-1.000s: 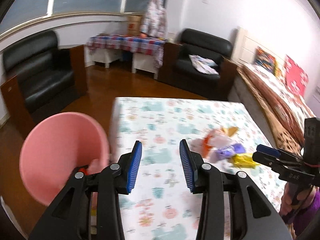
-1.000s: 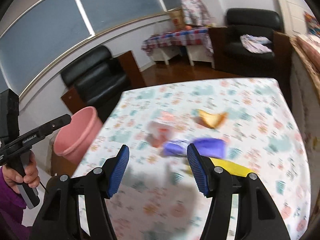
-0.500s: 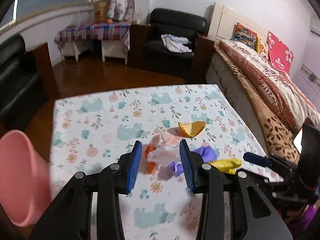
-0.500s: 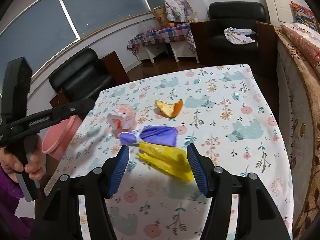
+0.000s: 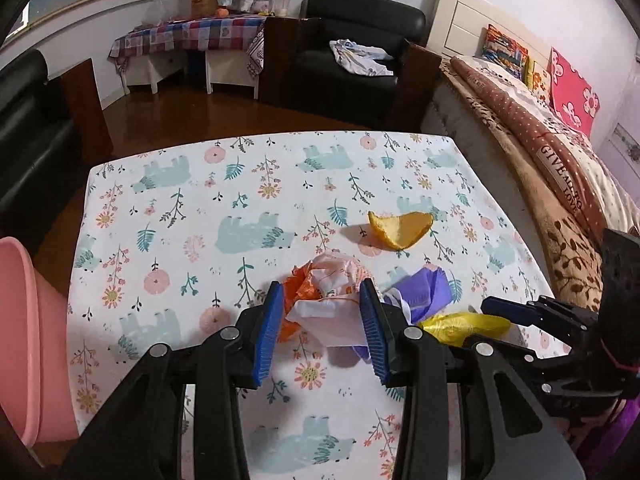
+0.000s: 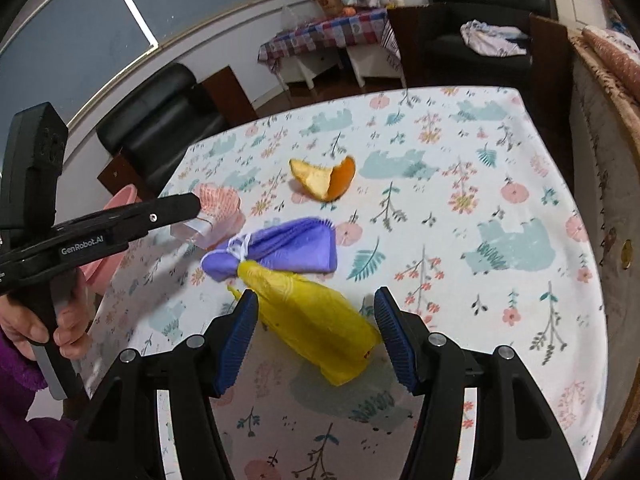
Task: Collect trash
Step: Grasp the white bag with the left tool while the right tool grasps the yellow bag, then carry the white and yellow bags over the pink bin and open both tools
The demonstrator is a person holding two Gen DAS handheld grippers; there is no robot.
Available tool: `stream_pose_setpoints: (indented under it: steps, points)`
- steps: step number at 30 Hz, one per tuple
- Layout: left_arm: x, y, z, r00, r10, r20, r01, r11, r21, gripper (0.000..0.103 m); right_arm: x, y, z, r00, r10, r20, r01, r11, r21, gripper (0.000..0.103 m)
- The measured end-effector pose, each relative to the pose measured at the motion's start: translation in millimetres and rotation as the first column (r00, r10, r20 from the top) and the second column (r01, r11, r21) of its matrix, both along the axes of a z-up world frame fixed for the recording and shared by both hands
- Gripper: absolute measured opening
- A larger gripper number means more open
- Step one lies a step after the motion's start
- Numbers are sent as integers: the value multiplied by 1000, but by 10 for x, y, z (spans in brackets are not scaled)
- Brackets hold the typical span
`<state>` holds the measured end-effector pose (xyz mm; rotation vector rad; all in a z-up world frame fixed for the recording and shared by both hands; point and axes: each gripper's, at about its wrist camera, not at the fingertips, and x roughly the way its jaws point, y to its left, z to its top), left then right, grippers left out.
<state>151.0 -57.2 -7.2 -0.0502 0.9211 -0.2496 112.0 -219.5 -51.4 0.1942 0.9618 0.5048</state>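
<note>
A: Item one, trash on the bench [image 5: 168, 208]. What do we count?

B: Four pieces, all lying on the flowered cloth: an orange peel [image 5: 401, 229], an orange-and-white wrapper [image 5: 328, 300], a purple bag [image 6: 280, 249] and a yellow bag [image 6: 316, 320]. The purple and yellow bags touch; the peel sits apart, farther out.

A: Item two, the grippers?

B: Our left gripper [image 5: 323, 328] is spread wide, its blue pads either side of the wrapper, not pinching it. Our right gripper [image 6: 316, 336] is likewise spread, straddling the yellow bag without closing.

A: Item three, the bin?

B: A pink bin [image 5: 24, 340] stands beside the bench's left edge. We cannot see inside it from here.

A: Progress, then?

B: We judge it early for what shows: nothing on the bench is held, all four pieces remain to be carried over. Two grasps look about to start.

A: Item four, legible writing?

B: "GenRobot.AI" on the left gripper's arm in the right view, and "GIVE ALL TO LOVE" on a bed cover [image 5: 560, 172]. Nothing readable on the trash itself.
</note>
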Motion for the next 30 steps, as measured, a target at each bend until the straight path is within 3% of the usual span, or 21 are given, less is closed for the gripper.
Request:
stream_pose_setpoints:
  steps: [4,14,23,30]
  points:
    - [-84,3,-21,1000,-6,7,6,1000,-4,37,-26,49,-13,1000,25,-15,-25,1000,-7,58]
    - [-257,120,-35,999,-1,33,2,1000,-28,30,-175,149,12,1000,19,-20,-21,997,-80,14]
    - [-522,276,239,989,-9,148,14,999,-34,29,-332,236,286,999,-10,52,13,998,-60,11]
    - [-785,698,477,970,85,227,-82,996,-23,29,-291,686,628,991,55,125,-54,998,-12,11]
